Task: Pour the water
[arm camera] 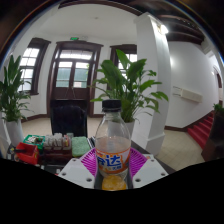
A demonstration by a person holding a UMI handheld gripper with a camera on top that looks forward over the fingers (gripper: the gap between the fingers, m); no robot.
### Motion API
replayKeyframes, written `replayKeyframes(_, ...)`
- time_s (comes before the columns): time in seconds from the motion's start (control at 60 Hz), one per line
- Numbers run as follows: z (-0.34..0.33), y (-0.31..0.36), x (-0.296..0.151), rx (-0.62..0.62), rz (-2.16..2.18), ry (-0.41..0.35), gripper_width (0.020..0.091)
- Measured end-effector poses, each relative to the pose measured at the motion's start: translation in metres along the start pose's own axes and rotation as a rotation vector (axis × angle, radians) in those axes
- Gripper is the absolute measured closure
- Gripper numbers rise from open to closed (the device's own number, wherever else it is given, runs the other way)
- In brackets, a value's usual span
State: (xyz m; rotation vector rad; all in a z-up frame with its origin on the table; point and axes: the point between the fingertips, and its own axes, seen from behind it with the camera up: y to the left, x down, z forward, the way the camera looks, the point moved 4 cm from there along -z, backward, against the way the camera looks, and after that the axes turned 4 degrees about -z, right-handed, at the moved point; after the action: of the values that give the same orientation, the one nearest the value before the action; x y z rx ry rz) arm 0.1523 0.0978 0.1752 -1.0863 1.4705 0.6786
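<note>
Bottle (113, 150) sits right ahead, upright, clamped between my fingers (112, 170), pink pads (90, 163) pressing both sides; orange liquid low inside. Grasp step looks done; I see no cup, so next I need a receiver, then tilt. Potted plant (133, 92) stands beyond.

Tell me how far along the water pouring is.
Done: the claw has the bottle between its fingers, upright, apparently gripped. In hand: holding it, its orange cap on. Left: the whole pour; no tilt has begun, and the receiving vessel isn't clear among the items on the table behind.
</note>
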Motion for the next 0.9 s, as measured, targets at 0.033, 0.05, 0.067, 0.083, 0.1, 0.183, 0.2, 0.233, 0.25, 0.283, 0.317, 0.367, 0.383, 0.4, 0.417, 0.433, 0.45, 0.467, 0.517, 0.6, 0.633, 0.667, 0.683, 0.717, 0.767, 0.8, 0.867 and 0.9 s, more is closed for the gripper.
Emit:
replayKeyframes(0.033, 0.004, -0.002, 0.008, 0.0, 0.006, 0.007, 0.0728)
replayKeyframes(0.05, 0.005, -0.003, 0.012, 0.0, 0.009, 0.009, 0.0728)
replayKeyframes(0.067, 0.008, -0.004, 0.016, -0.002, 0.013, 0.012, 0.0727)
replayKeyframes(0.083, 0.009, -0.005, 0.019, -0.003, 0.016, 0.013, 0.0727)
replayKeyframes(0.1, 0.008, -0.004, 0.024, -0.002, 0.021, 0.014, 0.0728)
replayKeyframes(0.183, 0.011, -0.006, 0.037, -0.007, 0.051, -0.012, 0.0709)
replayKeyframes(0.2, 0.012, -0.007, 0.037, -0.007, 0.054, -0.019, 0.0709)
replayKeyframes(0.233, 0.008, -0.007, 0.038, -0.009, 0.066, -0.029, 0.0712)
replayKeyframes(0.25, 0.007, -0.007, 0.039, -0.009, 0.066, -0.031, 0.0713)
replayKeyframes(0.283, 0.007, -0.008, 0.039, -0.012, 0.074, -0.044, 0.0712)
replayKeyframes(0.317, 0.007, -0.012, 0.038, -0.01, 0.087, -0.048, 0.0712)
replayKeyframes(0.367, 0.005, -0.012, 0.04, -0.01, 0.102, -0.049, 0.0698)
replayKeyframes(0.383, 0.003, -0.011, 0.04, -0.009, 0.103, -0.05, 0.0695)
replayKeyframes(0.4, 0.003, -0.011, 0.04, -0.01, 0.104, -0.051, 0.0674)
replayKeyframes(0.417, 0.003, -0.01, 0.04, -0.012, 0.106, -0.054, 0.0673)
replayKeyframes(0.433, 0.002, -0.01, 0.041, -0.012, 0.109, -0.054, 0.0658)
replayKeyframes(0.45, 0.002, -0.011, 0.04, -0.012, 0.112, -0.056, 0.0646)
replayKeyframes(0.467, 0.001, -0.011, 0.04, -0.012, 0.115, -0.058, 0.0638)
replayKeyframes(0.517, 0.001, -0.014, 0.041, -0.012, 0.125, -0.061, 0.0604)
replayKeyframes(0.6, 0.002, -0.012, 0.051, -0.024, 0.142, -0.027, 0.0401)
replayKeyframes(0.633, 0.001, -0.011, 0.058, -0.041, 0.139, -0.002, 0.0331)
replayKeyframes(0.667, -0.001, -0.007, 0.066, -0.061, 0.134, 0.017, 0.0333)
replayKeyframes(0.683, -0.003, -0.005, 0.068, -0.072, 0.129, 0.021, 0.0335)
replayKeyframes(0.717, -0.007, -0.001, 0.071, -0.097, 0.11, 0.022, 0.0343)
replayKeyframes(0.767, -0.017, 0.005, 0.077, -0.132, 0.071, 0.032, 0.0336)
replayKeyframes(0.8, -0.026, 0.006, 0.082, -0.14, 0.048, 0.044, 0.0326)
replayKeyframes(0.867, -0.05, 0.008, 0.091, -0.136, 0.023, 0.061, 0.0329)
replayKeyframes(0.9, -0.063, 0.009, 0.095, -0.139, 0.017, 0.07, 0.0331)
